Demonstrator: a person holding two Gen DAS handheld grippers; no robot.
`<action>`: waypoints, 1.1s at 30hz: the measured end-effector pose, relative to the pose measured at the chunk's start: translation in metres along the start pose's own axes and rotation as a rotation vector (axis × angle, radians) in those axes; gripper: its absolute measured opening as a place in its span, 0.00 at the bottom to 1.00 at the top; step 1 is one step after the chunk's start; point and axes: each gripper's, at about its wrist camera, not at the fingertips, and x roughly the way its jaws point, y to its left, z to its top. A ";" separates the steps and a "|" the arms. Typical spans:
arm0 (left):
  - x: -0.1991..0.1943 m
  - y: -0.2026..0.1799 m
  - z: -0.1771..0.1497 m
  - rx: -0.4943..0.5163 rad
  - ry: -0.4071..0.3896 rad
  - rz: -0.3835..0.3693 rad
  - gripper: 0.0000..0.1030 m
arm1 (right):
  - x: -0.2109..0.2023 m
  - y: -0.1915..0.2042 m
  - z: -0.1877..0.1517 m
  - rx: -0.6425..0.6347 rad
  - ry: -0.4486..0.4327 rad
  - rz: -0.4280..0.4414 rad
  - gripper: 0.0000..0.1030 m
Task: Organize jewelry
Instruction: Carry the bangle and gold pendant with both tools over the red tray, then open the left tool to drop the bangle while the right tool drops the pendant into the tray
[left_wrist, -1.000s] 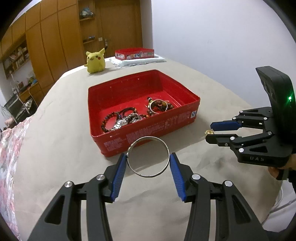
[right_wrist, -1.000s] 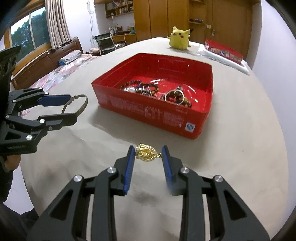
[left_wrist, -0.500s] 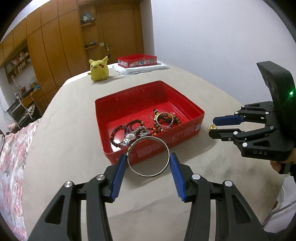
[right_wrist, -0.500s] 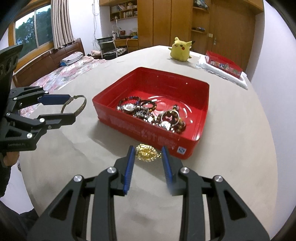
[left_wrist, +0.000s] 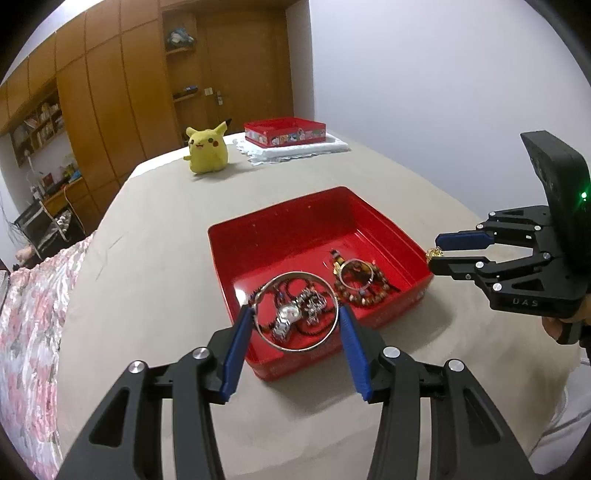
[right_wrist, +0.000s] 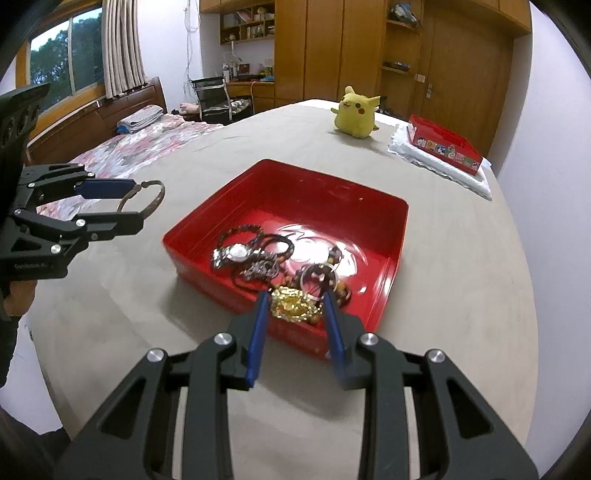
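My left gripper (left_wrist: 295, 314) is shut on a thin silver bangle (left_wrist: 271, 341), held above the near edge of the red box (left_wrist: 295, 221). It also shows in the right wrist view (right_wrist: 125, 199), with the bangle (right_wrist: 159, 199) left of the box (right_wrist: 332, 192). My right gripper (right_wrist: 295, 301) is shut on a gold jewelry piece (right_wrist: 293, 304) above the box's near corner. It shows in the left wrist view (left_wrist: 436, 254) holding the gold piece (left_wrist: 434, 253) at the box's right rim. Bead bracelets (left_wrist: 364, 286) and a watch (left_wrist: 286, 317) lie inside the box.
A yellow plush toy (left_wrist: 207, 149) stands at the table's far end. A second red box (left_wrist: 284, 131) rests on a white cloth (left_wrist: 295, 149) beside it. A bed with a floral cover (left_wrist: 26, 314) lies left of the table.
Both grippers have risen and moved toward the red box with their items. The bangle and the gold piece are now over the box's edges.
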 end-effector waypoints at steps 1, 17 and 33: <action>0.004 0.002 0.004 -0.001 0.003 -0.001 0.47 | 0.002 -0.002 0.004 0.003 0.002 0.001 0.28; 0.086 0.013 0.033 -0.017 0.094 -0.027 0.47 | 0.085 -0.027 0.046 0.019 0.099 -0.034 0.28; 0.148 0.018 0.012 -0.032 0.214 -0.052 0.47 | 0.135 -0.029 0.023 0.001 0.209 -0.047 0.28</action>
